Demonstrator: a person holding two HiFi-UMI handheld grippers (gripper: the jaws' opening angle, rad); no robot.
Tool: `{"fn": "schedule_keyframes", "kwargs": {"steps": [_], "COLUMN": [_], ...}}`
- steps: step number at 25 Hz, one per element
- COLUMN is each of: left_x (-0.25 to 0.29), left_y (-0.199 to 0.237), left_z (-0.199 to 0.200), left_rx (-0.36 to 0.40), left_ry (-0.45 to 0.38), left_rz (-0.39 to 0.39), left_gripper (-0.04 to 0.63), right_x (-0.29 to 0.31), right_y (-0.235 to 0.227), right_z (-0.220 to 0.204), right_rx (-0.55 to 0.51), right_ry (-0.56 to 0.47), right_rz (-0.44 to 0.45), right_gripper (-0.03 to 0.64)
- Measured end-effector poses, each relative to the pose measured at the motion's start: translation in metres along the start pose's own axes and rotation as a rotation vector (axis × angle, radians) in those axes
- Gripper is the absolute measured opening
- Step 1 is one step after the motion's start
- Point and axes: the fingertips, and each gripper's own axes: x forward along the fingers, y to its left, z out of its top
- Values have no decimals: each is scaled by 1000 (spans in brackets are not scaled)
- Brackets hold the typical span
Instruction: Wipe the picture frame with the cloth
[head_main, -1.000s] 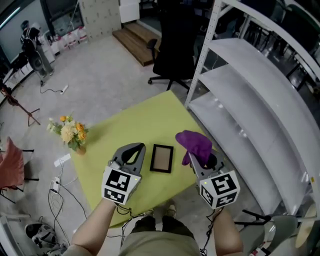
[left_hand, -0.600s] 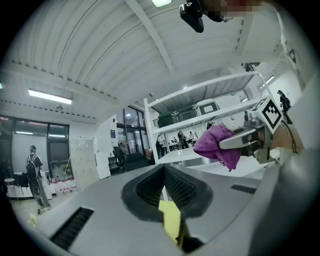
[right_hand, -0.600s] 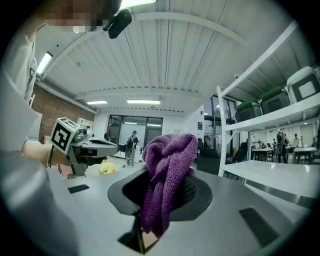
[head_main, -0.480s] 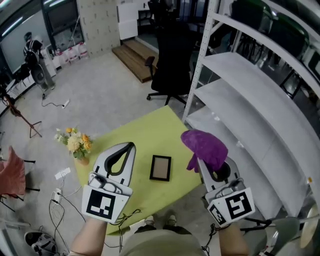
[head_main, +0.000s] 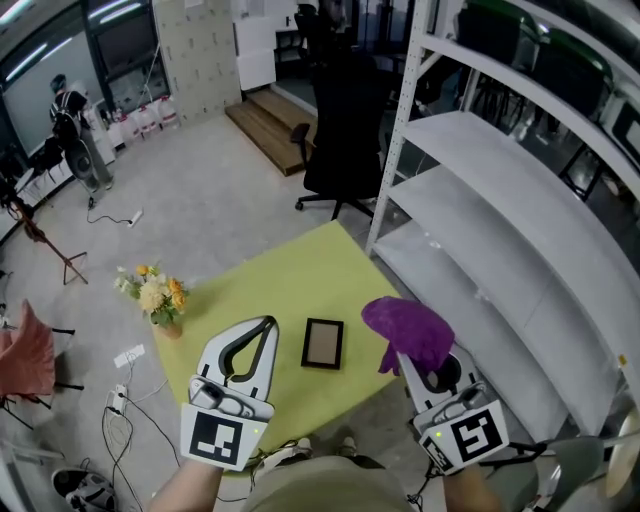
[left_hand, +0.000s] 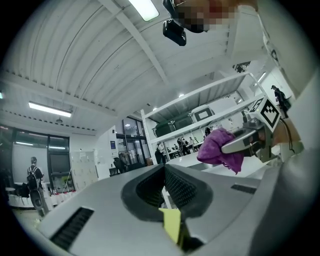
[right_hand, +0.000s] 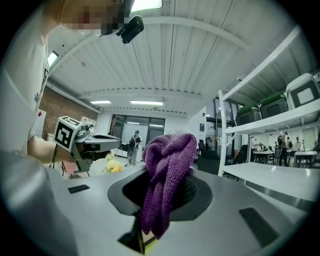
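A small dark picture frame (head_main: 323, 343) lies flat on the yellow-green table (head_main: 290, 275), between my two grippers. My left gripper (head_main: 266, 322) hovers just left of the frame, shut with nothing in it; in the left gripper view its jaws (left_hand: 164, 168) point up at the ceiling. My right gripper (head_main: 404, 350) is held to the right of the frame, shut on a bunched purple cloth (head_main: 408, 330). The cloth (right_hand: 167, 167) drapes over the jaws and hides their tips. Both grippers are off the table.
A vase of yellow and orange flowers (head_main: 155, 293) stands at the table's left corner. A white metal shelf unit (head_main: 500, 220) runs along the right side, close to the table. A black office chair (head_main: 345, 130) sits beyond the far corner. Cables (head_main: 115, 395) trail on the floor at left.
Both grippers have risen from beside the frame and drawn back toward me, the cloth still in the right one. The frame has stayed in place.
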Motion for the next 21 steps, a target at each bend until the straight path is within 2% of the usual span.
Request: {"fn": "schedule_keyframes", "kwargs": {"steps": [3,8,21], "left_x": [-8,-9,-11], "left_y": [-1,-9,-8], "left_z": [-17,-40,-30], "left_rx": [-28,-63,-50], "left_ry": [26,69,44], "left_rz": [35,23,38], "left_gripper": [6,6,6], "right_x": [1,3,9], "right_y": [6,10,11], "right_z": [-16,-34,-27], "right_rx": [36,73,72], "right_ry": [32,60,47], "right_rz": [16,32,47], "right_gripper": [89,89,89]}}
